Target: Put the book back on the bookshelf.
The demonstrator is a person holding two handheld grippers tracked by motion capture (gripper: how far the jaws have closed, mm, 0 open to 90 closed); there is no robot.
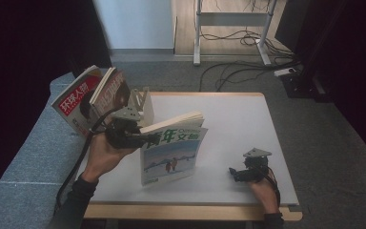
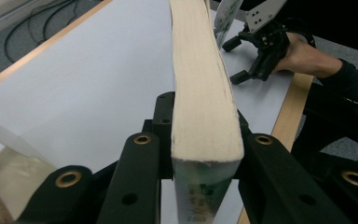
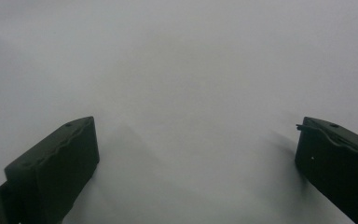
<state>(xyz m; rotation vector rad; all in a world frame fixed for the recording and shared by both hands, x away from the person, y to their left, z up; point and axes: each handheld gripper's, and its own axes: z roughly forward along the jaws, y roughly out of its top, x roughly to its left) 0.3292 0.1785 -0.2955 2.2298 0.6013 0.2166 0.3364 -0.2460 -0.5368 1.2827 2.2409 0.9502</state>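
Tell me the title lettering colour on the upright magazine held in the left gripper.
Green lettering on the magazine; high view.

The left claw (image 1: 145, 139) is raised in the left hand (image 1: 104, 152), jaws clamped tight; the right claw (image 1: 234, 172), low near the tabletop's front edge, has its jaws spread wide with nothing between them

Right claw (image 3: 196, 154) seen from own camera: two black jaws rise from bottom corners, set wide apart, nothing between them. Left jaw shows ridged inner face and flat top with small hole. Right jaw cut off by frame edge, thin lip at top. Behind and below jaws: plain white table (image 3: 182, 70), smooth, blurred. Soft grey shadows spread on table beside each jaw; claw close to surface.
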